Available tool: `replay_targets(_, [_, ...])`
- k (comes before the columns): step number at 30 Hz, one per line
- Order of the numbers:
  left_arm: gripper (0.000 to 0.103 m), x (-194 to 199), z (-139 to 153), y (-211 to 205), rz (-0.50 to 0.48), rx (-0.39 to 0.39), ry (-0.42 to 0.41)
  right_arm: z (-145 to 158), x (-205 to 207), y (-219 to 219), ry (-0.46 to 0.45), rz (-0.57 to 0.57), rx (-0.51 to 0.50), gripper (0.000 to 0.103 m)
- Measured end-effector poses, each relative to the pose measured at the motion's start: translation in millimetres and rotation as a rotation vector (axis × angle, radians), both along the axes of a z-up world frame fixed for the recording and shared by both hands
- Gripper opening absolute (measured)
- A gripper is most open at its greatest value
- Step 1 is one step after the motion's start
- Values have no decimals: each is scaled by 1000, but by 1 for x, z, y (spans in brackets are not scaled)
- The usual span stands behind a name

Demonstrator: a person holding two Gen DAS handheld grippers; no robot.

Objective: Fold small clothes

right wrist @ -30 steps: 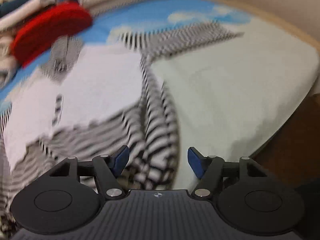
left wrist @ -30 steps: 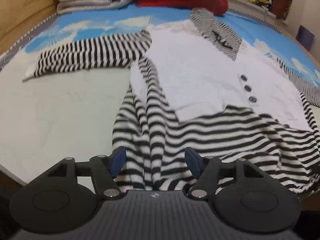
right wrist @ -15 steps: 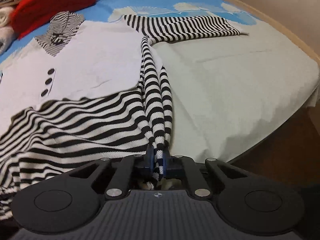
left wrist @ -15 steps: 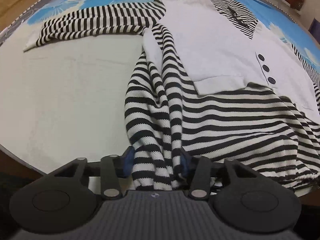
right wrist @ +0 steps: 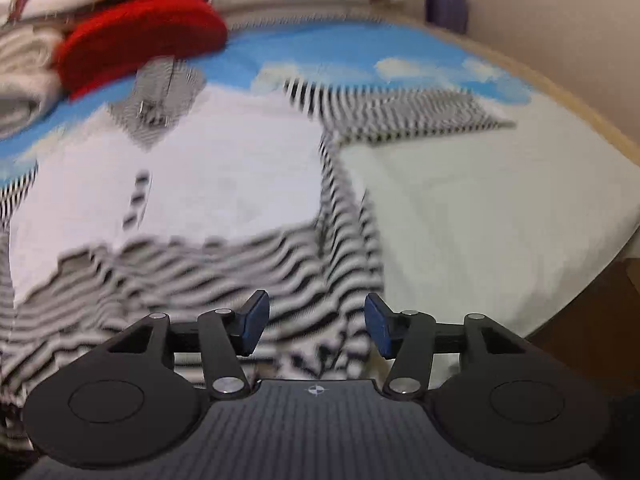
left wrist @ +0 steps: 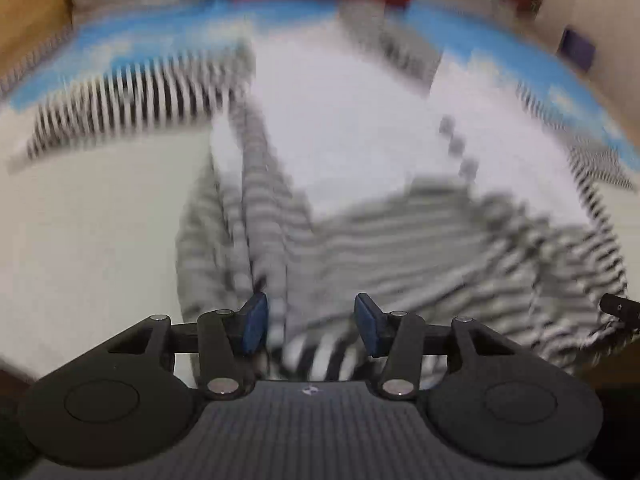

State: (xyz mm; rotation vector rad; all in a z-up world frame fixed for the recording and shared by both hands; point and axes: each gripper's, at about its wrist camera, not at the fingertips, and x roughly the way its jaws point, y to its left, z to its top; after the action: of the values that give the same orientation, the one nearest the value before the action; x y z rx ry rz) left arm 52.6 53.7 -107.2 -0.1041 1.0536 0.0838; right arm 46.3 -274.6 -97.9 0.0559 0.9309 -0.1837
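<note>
Right tongs [right wrist: 316, 322], clamped on the striped hem [right wrist: 312, 344] half a sec ago, are now parted, pads off the fabric. Left tongs [left wrist: 310, 322] have also just opened a bit; hem [left wrist: 316, 348] lies loose between them. Both views are now motion-blurred vs sharp before.

Bed [right wrist: 500, 208] with pale green and blue cloud-print sheet carries, centre frame, a black-and-white striped knit garment [right wrist: 224, 184]; red knit item [right wrist: 140, 44] upper left.
</note>
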Motion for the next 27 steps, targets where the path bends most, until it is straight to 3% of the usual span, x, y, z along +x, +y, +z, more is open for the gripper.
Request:
replay_targets(1, [53, 2, -11, 2, 15, -2, 64, -8, 2, 2, 57, 2, -36, 55])
replay_targets(3, [53, 3, -12, 3, 22, 0, 65, -17, 2, 1, 112, -5, -50, 59])
replay_targets(7, [54, 2, 5, -7, -16, 46, -24, 0, 0, 0, 17, -27, -43, 58])
replay_targets(9, [55, 4, 1, -7, -20, 62, 10, 5, 1, 2, -16, -12, -65, 59])
replay_targets(11, [55, 3, -12, 3, 11, 19, 84, -3, 5, 2, 39, -10, -85, 60])
replay_targets(13, [55, 3, -8, 4, 32, 9, 67, -14, 5, 0, 97, -27, -81, 60])
replay_targets(16, [60, 0, 10, -1, 13, 43, -27, -2, 1, 1, 27, -35, -77, 60])
replay_targets(18, [70, -2, 23, -4, 8, 53, -97, 12, -3, 10, -54, -4, -121, 62])
replay_targets(21, [73, -1, 41, -7, 17, 71, -179, 34, -11, 20, -164, 23, -134, 62])
replay_targets(23, [79, -2, 51, -7, 24, 83, -229, 53, -10, 22, -228, 43, -124, 63])
replay_targets(27, [80, -8, 70, -8, 31, 102, -318, 103, -4, 30, -375, 107, -96, 71])
